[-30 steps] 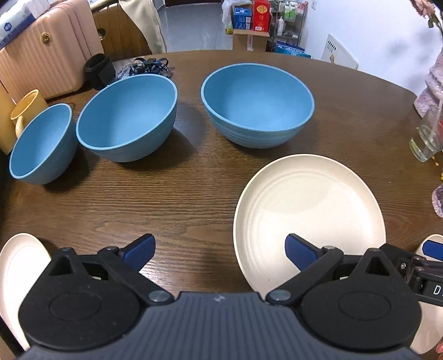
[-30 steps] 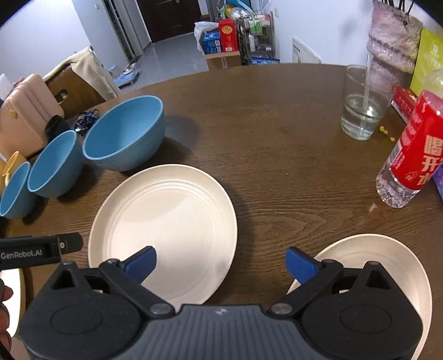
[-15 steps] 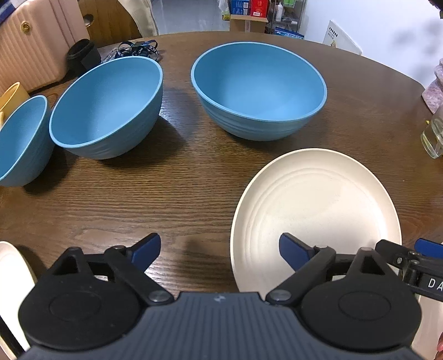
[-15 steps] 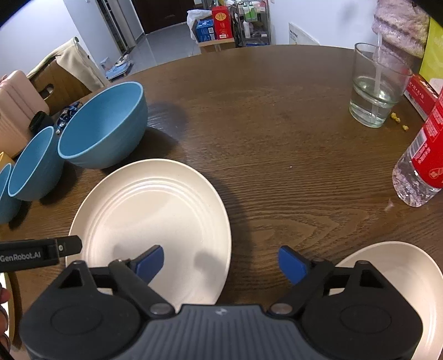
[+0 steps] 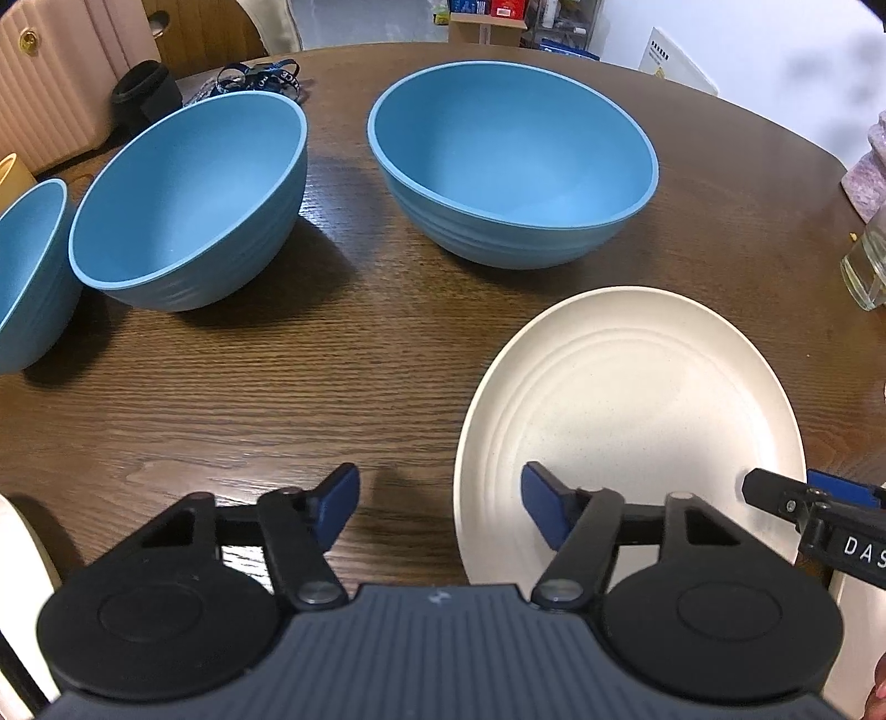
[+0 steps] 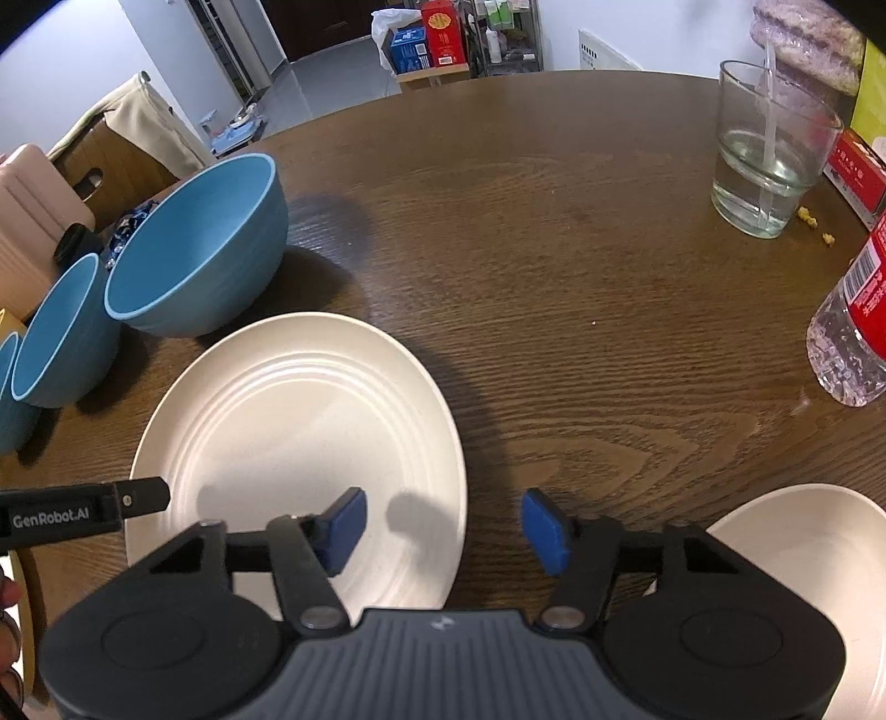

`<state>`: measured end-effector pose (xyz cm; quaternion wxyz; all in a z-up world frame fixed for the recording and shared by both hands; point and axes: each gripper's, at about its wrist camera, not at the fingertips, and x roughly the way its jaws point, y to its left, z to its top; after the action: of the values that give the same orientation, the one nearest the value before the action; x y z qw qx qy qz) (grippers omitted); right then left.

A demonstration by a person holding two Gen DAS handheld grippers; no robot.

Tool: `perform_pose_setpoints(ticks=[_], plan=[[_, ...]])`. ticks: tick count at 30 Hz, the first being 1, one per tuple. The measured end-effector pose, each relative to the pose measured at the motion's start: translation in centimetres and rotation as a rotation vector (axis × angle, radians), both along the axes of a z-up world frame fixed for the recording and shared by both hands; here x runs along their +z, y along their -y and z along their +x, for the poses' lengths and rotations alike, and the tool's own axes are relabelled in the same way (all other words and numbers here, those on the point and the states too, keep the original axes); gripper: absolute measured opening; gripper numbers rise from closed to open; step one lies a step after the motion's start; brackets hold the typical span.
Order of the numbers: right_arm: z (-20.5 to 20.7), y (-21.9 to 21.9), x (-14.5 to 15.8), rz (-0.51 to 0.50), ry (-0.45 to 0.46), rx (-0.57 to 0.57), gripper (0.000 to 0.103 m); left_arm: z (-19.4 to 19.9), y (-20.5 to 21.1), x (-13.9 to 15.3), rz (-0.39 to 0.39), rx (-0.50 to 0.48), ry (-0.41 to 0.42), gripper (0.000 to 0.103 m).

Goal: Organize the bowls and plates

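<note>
A large cream plate [image 5: 631, 421] lies on the round dark wood table [image 5: 332, 360]; it also shows in the right wrist view [image 6: 299, 443]. Behind it stand a large blue bowl [image 5: 515, 160], a medium blue bowl [image 5: 188, 199] and a small blue bowl [image 5: 27, 271] at the left edge. My left gripper [image 5: 440, 498] is open and empty, straddling the plate's left rim. My right gripper [image 6: 443, 520] is open and empty, straddling the same plate's right rim. A second cream plate [image 6: 797, 559] lies at the lower right. A third plate's edge [image 5: 22, 559] shows at lower left.
A glass of water [image 6: 769, 155] and a red-labelled bottle [image 6: 853, 327] stand on the table's right side. A pink vase [image 6: 808, 39] is behind the glass. A suitcase [image 5: 61, 72] and a black strap bundle [image 5: 255, 77] are beyond the bowls.
Both grippers have moved forward and lower toward the large cream plate. Their jaws have narrowed a little but stay open.
</note>
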<state>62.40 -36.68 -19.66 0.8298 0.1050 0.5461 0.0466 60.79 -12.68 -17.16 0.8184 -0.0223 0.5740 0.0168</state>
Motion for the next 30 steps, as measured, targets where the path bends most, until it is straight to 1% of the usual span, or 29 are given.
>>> perform_pose_setpoints(ticks=[2, 5, 7, 8, 10, 13, 17, 18, 24, 30], plan=[[0.0, 0.0, -0.1, 0.003, -0.001, -0.002, 0.057, 0.1, 0.0, -0.1, -0.008, -0.002, -0.004, 0.058], [0.0, 0.1, -0.3, 0.010, -0.005, -0.006, 0.050, 0.2, -0.1, -0.2, -0.015, -0.002, -0.011, 0.054], [0.1, 0.2, -0.5, 0.012, -0.008, -0.009, 0.043, 0.3, -0.2, -0.4, -0.019, -0.001, -0.018, 0.048], [0.1, 0.2, -0.5, 0.015, -0.009, -0.011, 0.042, 0.3, -0.2, -0.5, -0.024, -0.002, -0.021, 0.047], [0.1, 0.3, -0.6, 0.014, -0.008, -0.015, 0.033, 0.3, -0.2, -0.6, -0.029, -0.002, -0.024, 0.043], [0.2, 0.3, -0.7, 0.019, -0.011, -0.017, 0.024, 0.4, -0.2, -0.7, -0.034, -0.003, -0.028, 0.039], [0.2, 0.3, -0.8, 0.024, -0.014, -0.016, 0.018, 0.5, -0.2, -0.9, -0.041, -0.006, -0.034, 0.035], [0.2, 0.3, -0.8, 0.025, -0.015, -0.017, 0.016, 0.6, -0.2, -1.0, -0.044, -0.007, -0.036, 0.033], [0.2, 0.4, -0.8, 0.037, -0.017, -0.022, 0.014, 0.6, 0.1, -1.1, -0.068, -0.023, -0.033, 0.018], [0.0, 0.5, -0.8, 0.051, -0.007, -0.032, 0.012, 0.5, 0.3, -0.9, -0.064, -0.026, -0.028, 0.016]])
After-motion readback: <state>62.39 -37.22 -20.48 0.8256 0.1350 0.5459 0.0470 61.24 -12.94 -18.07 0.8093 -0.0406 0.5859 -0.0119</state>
